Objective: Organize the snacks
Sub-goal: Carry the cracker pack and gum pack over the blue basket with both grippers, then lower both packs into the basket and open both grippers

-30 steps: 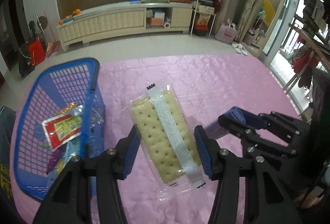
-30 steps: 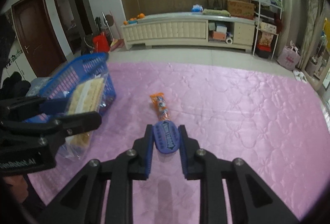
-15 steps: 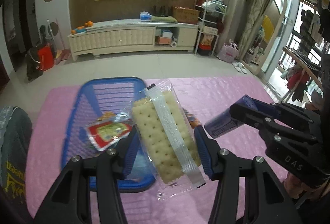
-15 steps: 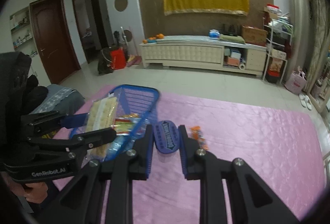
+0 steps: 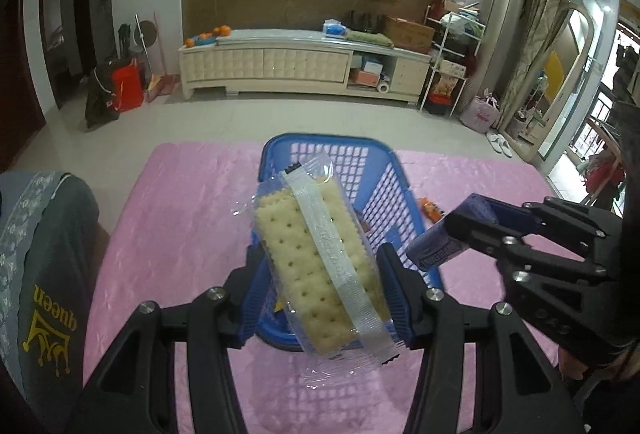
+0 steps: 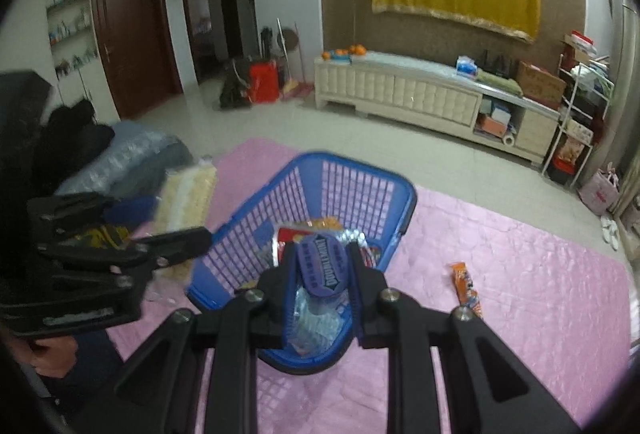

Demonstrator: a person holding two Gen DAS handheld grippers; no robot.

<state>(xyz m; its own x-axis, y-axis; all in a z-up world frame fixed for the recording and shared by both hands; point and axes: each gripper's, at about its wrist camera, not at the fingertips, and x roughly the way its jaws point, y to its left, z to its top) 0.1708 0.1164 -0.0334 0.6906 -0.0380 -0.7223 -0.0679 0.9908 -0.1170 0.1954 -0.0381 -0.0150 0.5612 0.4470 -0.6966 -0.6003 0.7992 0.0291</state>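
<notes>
The left gripper (image 5: 322,274) is clamping a clear packet of crackers (image 5: 320,262) between its fingers, holding it in the air over the blue basket (image 6: 352,186) on the pink cloth (image 6: 540,294). The right gripper (image 6: 322,274) is pinching a small blue box (image 6: 322,268) above the basket's near end, while an orange snack packet (image 6: 466,288) is lying on the cloth beside the basket

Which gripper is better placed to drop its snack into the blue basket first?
Right. The right gripper holds the blue pack directly above the basket opening. The left gripper, holding the crackers, sits nearer the rim.
</notes>
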